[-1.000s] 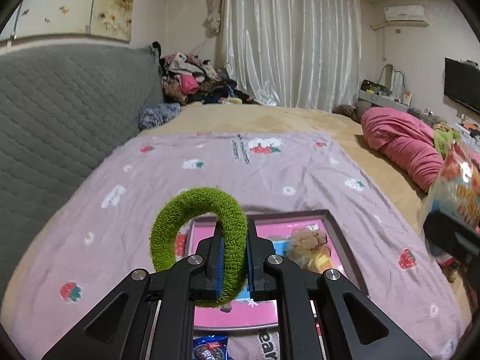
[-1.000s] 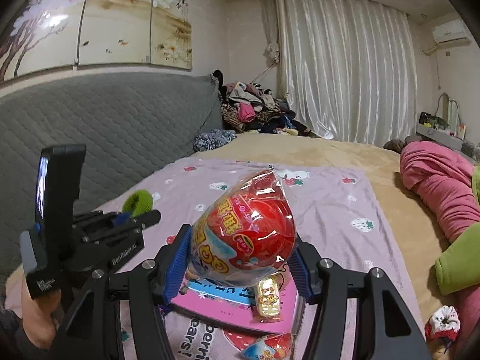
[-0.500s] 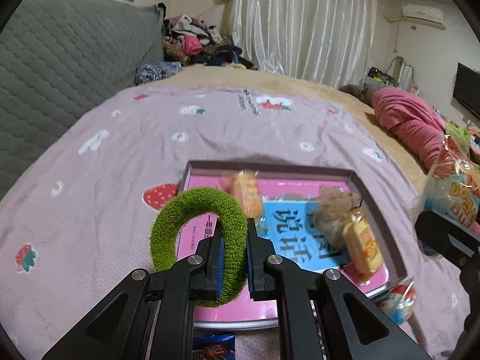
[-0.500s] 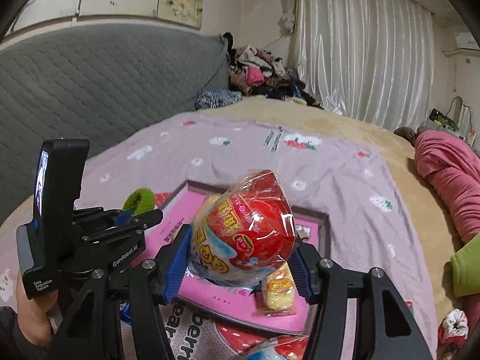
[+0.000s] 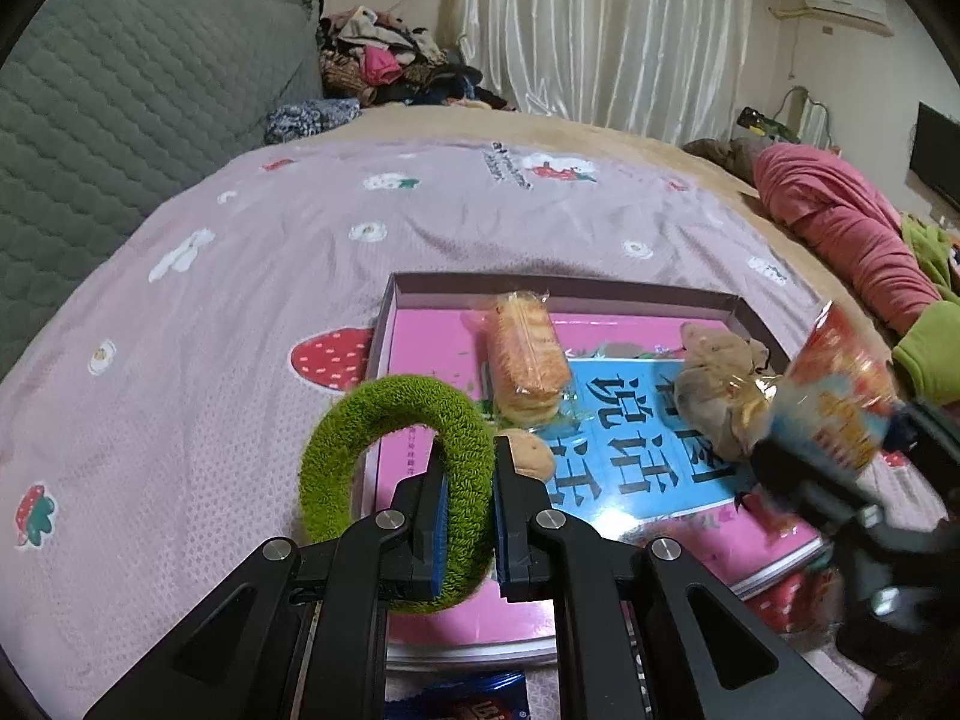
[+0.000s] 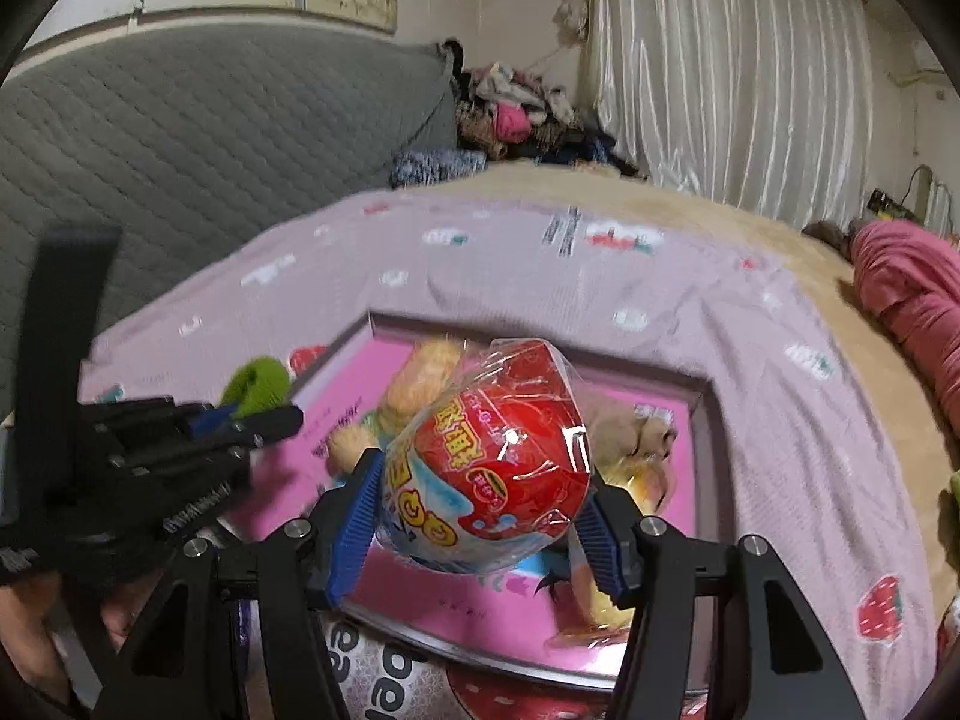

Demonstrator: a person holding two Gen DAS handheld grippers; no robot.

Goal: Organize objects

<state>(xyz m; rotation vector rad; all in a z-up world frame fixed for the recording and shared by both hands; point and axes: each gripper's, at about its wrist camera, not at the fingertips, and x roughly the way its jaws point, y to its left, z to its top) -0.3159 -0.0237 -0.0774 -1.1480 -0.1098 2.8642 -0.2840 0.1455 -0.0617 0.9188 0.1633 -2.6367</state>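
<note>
The bed (image 5: 420, 120) is spread with a pale purple sheet (image 5: 240, 276) printed with strawberries and flowers. A shallow pink tray (image 5: 564, 294) lies flat on the sheet. Toward the far end a heap of clothes (image 5: 384, 66) sits by the grey quilted headboard (image 5: 120, 96), and a pink blanket (image 5: 840, 228) lies bunched along the right side.

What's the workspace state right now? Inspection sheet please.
Surface: pink strawberry blanket over a bed.
Job's things: pink tray holding wrapped cake and brown plush.
Clutter: clothes pile, pink bundle.
Grippers: left tongs shut on green scrunchie; right tongs shut on red snack bag.
Cables: nothing seen.
Surroundings: grey headboard, curtain.
</note>
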